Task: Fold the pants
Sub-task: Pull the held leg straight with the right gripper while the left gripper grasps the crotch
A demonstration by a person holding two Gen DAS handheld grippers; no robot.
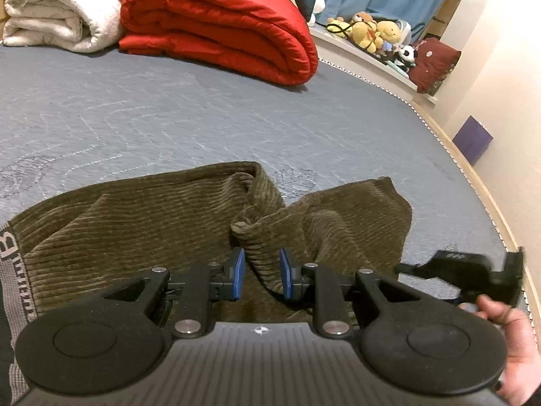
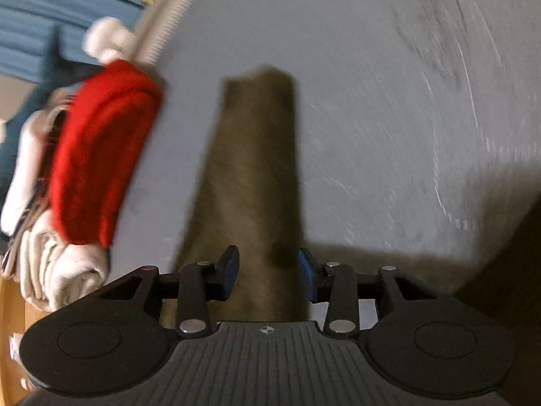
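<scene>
Bedroom, blue-grey quilted mattress. Item: olive corduroy pants, lying on the near part of the mattress, partly doubled, a raised ridge at centre. Left gripper: fingers narrowly parted, pinching that ridge. Right gripper: fingers spread over a pant leg, not pressing it; view blurred. Step, judged: mid-fold. Next calls for regripping the leg. Beyond: red duvet, white blanket, plush toys.
</scene>
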